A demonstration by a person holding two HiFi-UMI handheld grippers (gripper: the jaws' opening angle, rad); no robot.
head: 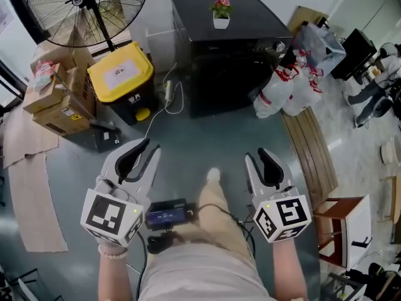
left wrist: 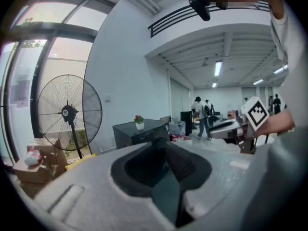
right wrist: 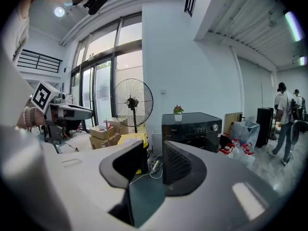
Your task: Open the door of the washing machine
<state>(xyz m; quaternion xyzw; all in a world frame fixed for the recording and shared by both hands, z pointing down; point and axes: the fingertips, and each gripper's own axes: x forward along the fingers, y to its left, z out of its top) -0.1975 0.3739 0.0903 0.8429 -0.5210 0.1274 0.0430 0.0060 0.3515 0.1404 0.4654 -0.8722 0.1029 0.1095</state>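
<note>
The black washing machine (head: 232,55) stands at the far side of the floor with its door closed, and a small potted flower (head: 220,14) sits on its top. Both grippers are held well short of it, above the person's legs. My left gripper (head: 141,150) is open with nothing between its fingers, and so is my right gripper (head: 263,157). In the left gripper view the machine (left wrist: 139,134) shows beyond the left gripper (left wrist: 161,146). The right gripper view has the machine (right wrist: 192,129) straight ahead past the right gripper (right wrist: 154,150).
A yellow-lidded bin (head: 120,74), cardboard boxes (head: 59,99) and a large standing fan (head: 88,5) are left of the machine. A power strip with cable (head: 169,93) lies beside it. White plastic bags (head: 288,89) and a wooden board (head: 310,149) are on its right. People stand far off.
</note>
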